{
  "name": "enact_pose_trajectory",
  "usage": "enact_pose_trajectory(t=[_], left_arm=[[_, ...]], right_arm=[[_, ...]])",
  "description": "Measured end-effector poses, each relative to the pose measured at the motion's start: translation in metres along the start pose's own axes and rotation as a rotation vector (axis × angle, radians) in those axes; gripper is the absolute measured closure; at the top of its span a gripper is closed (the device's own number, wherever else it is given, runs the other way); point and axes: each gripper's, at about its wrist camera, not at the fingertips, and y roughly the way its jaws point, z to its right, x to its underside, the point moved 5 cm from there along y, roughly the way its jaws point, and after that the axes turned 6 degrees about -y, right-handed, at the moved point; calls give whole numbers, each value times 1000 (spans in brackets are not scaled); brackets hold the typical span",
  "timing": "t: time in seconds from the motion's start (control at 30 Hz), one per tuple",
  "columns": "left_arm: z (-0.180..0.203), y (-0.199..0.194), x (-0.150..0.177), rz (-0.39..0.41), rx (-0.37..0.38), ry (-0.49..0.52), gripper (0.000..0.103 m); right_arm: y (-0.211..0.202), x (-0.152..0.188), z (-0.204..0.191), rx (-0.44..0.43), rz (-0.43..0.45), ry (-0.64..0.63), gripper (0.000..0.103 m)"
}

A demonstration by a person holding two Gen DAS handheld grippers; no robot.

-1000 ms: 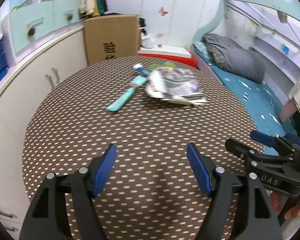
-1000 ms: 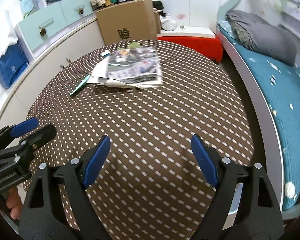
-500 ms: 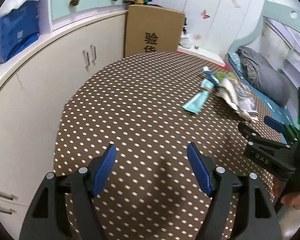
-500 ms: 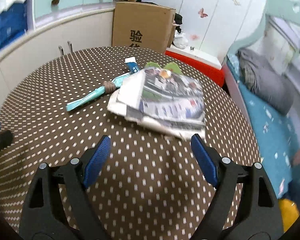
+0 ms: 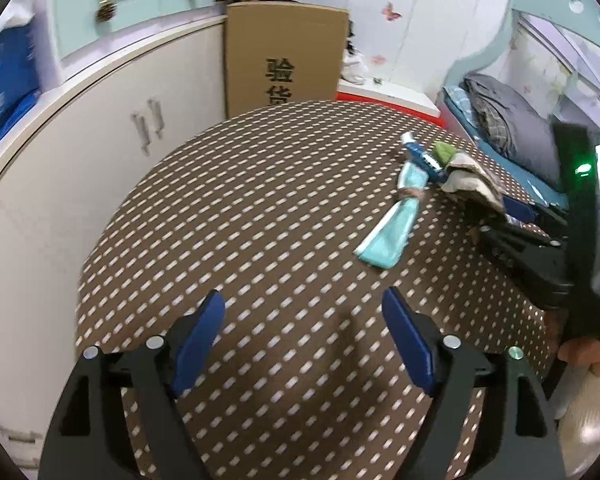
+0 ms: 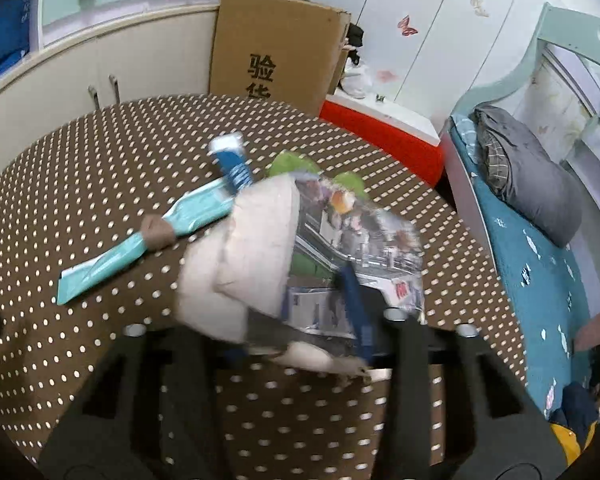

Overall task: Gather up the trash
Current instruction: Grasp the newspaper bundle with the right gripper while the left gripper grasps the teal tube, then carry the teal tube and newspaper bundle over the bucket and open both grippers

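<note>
A folded newspaper [image 6: 332, 248] lies on the brown dotted table [image 6: 80, 160]. My right gripper [image 6: 300, 344] is shut on the newspaper's near edge, which bulges up between the jaws. A teal wrapper [image 6: 140, 248] and a blue packet [image 6: 232, 160] lie left of the paper, with green scraps [image 6: 292, 164] behind it. In the left wrist view my left gripper [image 5: 304, 336] is open and empty above the table's near part. The teal wrapper [image 5: 392, 232], the newspaper [image 5: 472, 184] and the right gripper [image 5: 512, 224] sit to its right.
A cardboard box [image 5: 284, 56] stands behind the table. White cabinets [image 5: 100, 140] run along the left. A bed with a grey pillow [image 6: 532, 188] is on the right. A red low box [image 6: 380, 132] sits behind the table.
My right gripper moved forward to the newspaper and shut on its near edge. My left gripper stayed open and turned a little to the right.
</note>
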Motion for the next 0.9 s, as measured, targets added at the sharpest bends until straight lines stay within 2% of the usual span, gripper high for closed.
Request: enact_pose_trajectory(t=[0.13, 0.3, 0.47, 0.5, 0.57, 0.6, 0.63, 0.77, 0.8, 0.83, 0.87, 0.9], left_arm=[[26, 14, -16, -8, 34, 51, 23], [52, 30, -29, -23, 52, 109, 23], [72, 45, -37, -46, 76, 145, 23], [75, 50, -40, -53, 84, 158, 23], [78, 58, -44, -64, 68, 165, 24], [80, 62, -47, -58, 65, 170, 24], [82, 65, -48, -51, 65, 175, 26], [80, 77, -47, -52, 25, 180, 50], [82, 77, -47, -36, 21, 194, 67], [82, 76, -46, -28, 13, 205, 74], [81, 76, -45, -23, -7, 210, 81], [79, 74, -45, -26, -11, 201, 84]], right_arm=[[-21, 5, 34, -152, 3, 154, 83], [-47, 18, 71, -298, -17, 276, 85], [-50, 21, 88, -378, -23, 327, 85], [-46, 19, 88, -394, -21, 332, 82], [-39, 19, 90, -401, -22, 346, 60], [-31, 18, 88, -348, -36, 345, 51], [-20, 18, 88, -285, -46, 339, 51], [15, 19, 89, -249, -80, 335, 51], [17, 18, 87, -236, -57, 314, 57], [18, 16, 85, -227, -41, 289, 68], [19, 14, 81, -236, -27, 256, 70], [18, 13, 80, -232, -21, 248, 77]])
